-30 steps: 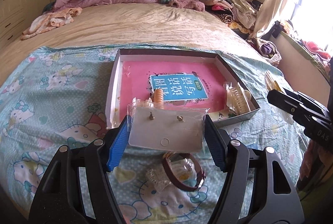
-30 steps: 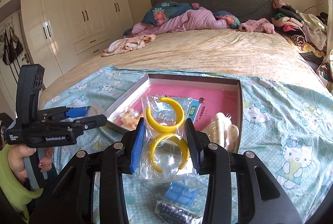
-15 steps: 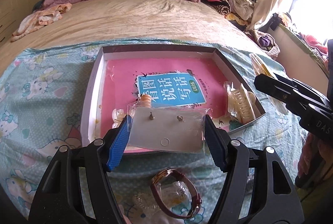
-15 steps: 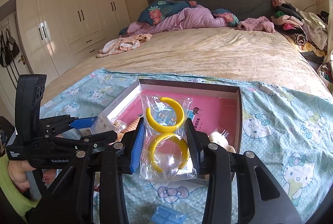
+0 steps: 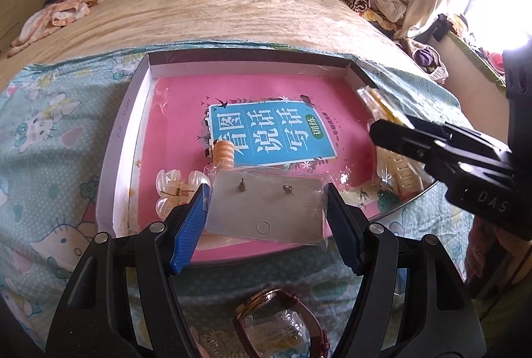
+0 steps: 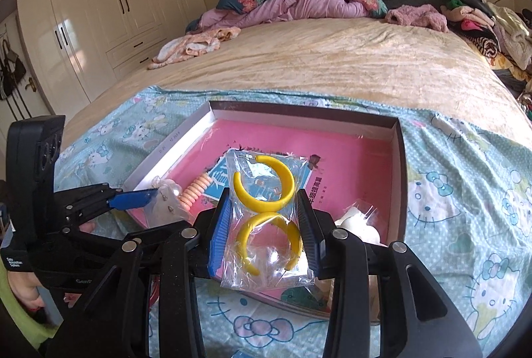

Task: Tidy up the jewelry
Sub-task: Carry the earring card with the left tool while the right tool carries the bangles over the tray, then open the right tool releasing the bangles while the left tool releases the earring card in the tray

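Jaws of the left gripper (image 5: 266,208) clamp a crinkly plastic earring card (image 5: 266,208); right gripper (image 6: 264,228) jaws pinch bagged glossy yellow hoops (image 6: 264,188).

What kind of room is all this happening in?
Most likely a lived-in bedroom. A wide bed with a rumpled purple quilt fills the view, tall built-in wardrobes line one wall, and clothes lie heaped by the headboard.

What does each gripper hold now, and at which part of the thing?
The left gripper holds a clear plastic packet with a grey stud-earring card by its two side edges. The right gripper holds a clear bag of yellow hoop earrings by its sides.
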`<state>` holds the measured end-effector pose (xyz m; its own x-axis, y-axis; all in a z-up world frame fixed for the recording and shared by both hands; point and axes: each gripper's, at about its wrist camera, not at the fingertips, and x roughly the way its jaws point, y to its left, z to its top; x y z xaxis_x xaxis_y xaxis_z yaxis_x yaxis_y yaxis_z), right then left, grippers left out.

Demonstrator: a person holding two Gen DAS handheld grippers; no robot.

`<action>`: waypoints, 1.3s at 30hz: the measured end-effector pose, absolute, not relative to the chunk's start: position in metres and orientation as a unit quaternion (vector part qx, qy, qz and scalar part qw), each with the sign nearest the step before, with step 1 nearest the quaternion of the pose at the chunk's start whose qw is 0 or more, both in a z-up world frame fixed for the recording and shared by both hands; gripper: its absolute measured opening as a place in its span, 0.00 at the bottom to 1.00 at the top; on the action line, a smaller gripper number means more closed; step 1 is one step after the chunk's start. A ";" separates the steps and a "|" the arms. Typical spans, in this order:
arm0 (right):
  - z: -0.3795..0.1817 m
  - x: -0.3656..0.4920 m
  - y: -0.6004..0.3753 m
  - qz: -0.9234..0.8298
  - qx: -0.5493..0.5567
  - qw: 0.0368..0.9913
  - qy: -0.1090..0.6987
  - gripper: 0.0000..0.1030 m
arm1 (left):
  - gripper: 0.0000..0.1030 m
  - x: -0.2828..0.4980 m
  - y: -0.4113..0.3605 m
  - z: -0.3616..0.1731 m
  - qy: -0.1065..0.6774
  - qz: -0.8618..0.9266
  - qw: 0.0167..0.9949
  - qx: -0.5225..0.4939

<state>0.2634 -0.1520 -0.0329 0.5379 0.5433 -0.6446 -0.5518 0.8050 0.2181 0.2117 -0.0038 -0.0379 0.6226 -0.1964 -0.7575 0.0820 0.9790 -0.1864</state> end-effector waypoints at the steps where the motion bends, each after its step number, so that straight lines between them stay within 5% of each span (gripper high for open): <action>1: -0.036 0.266 -0.151 0.312 -0.005 0.875 0.370 0.36 | 0.59 0.213 -0.003 -0.039 0.428 -0.077 0.898 -0.067; 39: -0.059 0.295 -0.140 0.298 0.005 0.859 0.417 0.39 | 0.65 0.238 -0.004 -0.047 0.435 -0.063 0.897 -0.047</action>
<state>0.2950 -0.1398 -0.0587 0.4744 0.5166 -0.7128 -0.5078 0.8220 0.2578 0.2385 -0.0044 -0.0468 0.6133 -0.1549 -0.7745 0.0729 0.9875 -0.1398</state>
